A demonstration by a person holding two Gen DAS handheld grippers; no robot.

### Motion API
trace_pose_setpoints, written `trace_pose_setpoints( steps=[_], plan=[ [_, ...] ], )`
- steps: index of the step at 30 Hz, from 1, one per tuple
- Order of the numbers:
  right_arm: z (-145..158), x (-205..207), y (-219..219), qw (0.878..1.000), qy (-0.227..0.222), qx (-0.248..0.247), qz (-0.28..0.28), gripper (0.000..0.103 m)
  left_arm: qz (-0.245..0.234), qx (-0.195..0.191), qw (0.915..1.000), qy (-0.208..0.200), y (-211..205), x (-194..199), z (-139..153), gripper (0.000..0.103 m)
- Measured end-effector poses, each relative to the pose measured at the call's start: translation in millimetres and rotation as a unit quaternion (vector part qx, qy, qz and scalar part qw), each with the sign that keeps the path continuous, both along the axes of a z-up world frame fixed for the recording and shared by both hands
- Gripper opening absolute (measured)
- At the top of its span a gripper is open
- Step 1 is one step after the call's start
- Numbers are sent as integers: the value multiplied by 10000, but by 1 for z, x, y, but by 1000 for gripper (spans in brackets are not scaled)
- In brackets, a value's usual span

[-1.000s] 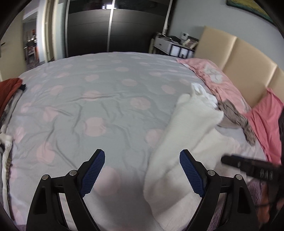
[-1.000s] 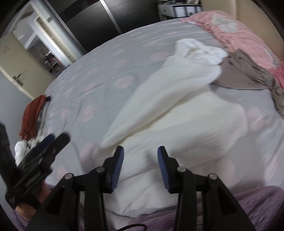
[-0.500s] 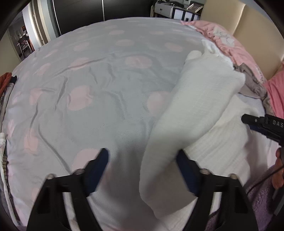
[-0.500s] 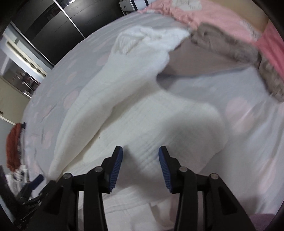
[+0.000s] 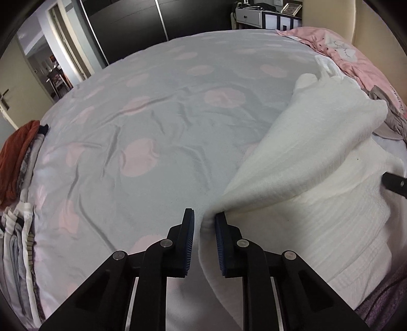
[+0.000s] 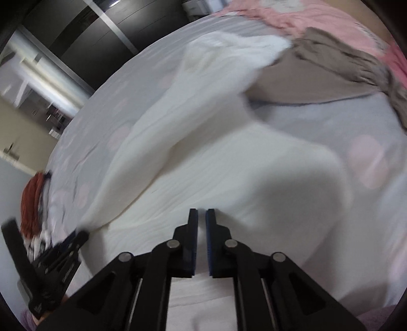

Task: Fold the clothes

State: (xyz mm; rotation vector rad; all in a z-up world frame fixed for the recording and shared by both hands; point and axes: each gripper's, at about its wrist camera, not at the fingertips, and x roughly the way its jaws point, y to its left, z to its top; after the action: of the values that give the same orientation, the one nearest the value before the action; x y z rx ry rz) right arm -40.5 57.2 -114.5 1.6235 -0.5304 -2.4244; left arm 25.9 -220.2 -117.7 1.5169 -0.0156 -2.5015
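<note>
In the left wrist view, the left gripper (image 5: 204, 219) points down at the bed (image 5: 152, 122). Its jaws are closing, and the edge of the white garment (image 5: 318, 142) sits between the blue pads (image 5: 220, 236). The right pad touches the cloth, but I cannot tell if both pads press it. The garment lies on the right side of the bed. One long part runs from the gripper up and to the right, toward the pink pillow (image 5: 340, 53). It is narrow by the gripper and wider at the far end. A flatter, ribbed part lies to the right of it. Only this view shows the sheet's pink spots clearly, the drawers (image 5: 254, 17) behind the bed, and a stack of clothes (image 5: 17, 203) along the left edge with a red-orange piece (image 5: 15, 163) on top. The tip of the right gripper (image 5: 395, 182) peeks in at the right edge.

In the right wrist view, which is blurry, the right gripper (image 6: 201, 216) also points down. Its jaws are closing, with white garment (image 6: 229, 157) between the pads (image 6: 209, 244). The gap is very small. Here the long part runs from the lower left to the upper right. This view shows more of a brown garment (image 6: 330, 73) beyond the white one's far end, touching it. It also shows the left gripper (image 6: 58, 257) from outside, low on the left, at the white cloth's narrow end.
</note>
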Motion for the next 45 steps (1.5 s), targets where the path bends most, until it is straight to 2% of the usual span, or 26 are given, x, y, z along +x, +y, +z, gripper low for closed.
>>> trace_pose_setpoints(
  steps=[1,2,5,7,10,13,15,16,17,19,20,21,24,27,30,34,37,40,43,45],
  plan=[
    [-1,-1,12,9996,-59,2,-267,41,8,24,10000,-43,-1,0,-1,18],
    [-4,-3,25,9984,-127,-24,-544,56,15,49,9999,-87,-1,-1,-2,18],
    [-14,-3,63,9887,-385,-261,-1423,57,-3,98,9998,-186,-2,-3,-4,21],
    [-18,-2,81,9804,-488,-190,-1897,57,-14,102,9996,-268,-3,-5,-9,22],
    [-26,0,94,9731,-609,-245,-2207,57,-7,127,9989,-450,-4,-8,-19,23],
    [-25,-3,81,9786,-588,181,-1966,61,-22,107,9978,-649,-4,-10,-29,31],
    [-24,-2,72,9820,-564,244,-1784,60,-63,-13,9973,-730,-1,-12,-33,34],
    [-23,-2,69,9838,-551,217,-1693,46,-84,-73,9970,-770,1,-12,-36,34],
    [-23,-1,65,9854,-538,191,-1603,23,-99,-119,9970,-761,2,-12,-35,34],
    [-21,2,58,9877,-513,126,-1469,16,-130,-171,9971,-724,4,-11,-34,30],
    [-17,5,54,9898,-410,64,-1363,9,-139,-178,9975,-672,5,-10,-31,25],
    [-12,7,49,9916,-307,1,-1256,8,-148,-184,9978,-620,5,-9,-29,18],
    [7,17,28,9969,170,-118,-757,7,-58,-239,9992,-306,4,-5,-15,12],
    [27,34,-12,9975,639,-291,56,6,134,-112,9998,-57,-5,1,0,12],
    [41,52,-59,9907,894,-556,867,6,219,216,9995,88,-9,10,11,16],
    [31,76,-108,9790,715,-623,1805,3,129,550,9981,255,-11,23,24,19],
    [11,86,-136,9693,449,-557,2352,3,-19,728,9963,446,-5,26,35,31],
    [-2,96,-156,9656,320,-156,2577,3,-88,812,9955,488,-5,28,37,33],
    [-4,93,-150,9687,414,-7,2448,7,-163,902,9948,439,-2,31,35,34],
    [4,90,-138,9721,526,5,2286,7,-262,962,9937,504,1,34,39,42]
  ],
)
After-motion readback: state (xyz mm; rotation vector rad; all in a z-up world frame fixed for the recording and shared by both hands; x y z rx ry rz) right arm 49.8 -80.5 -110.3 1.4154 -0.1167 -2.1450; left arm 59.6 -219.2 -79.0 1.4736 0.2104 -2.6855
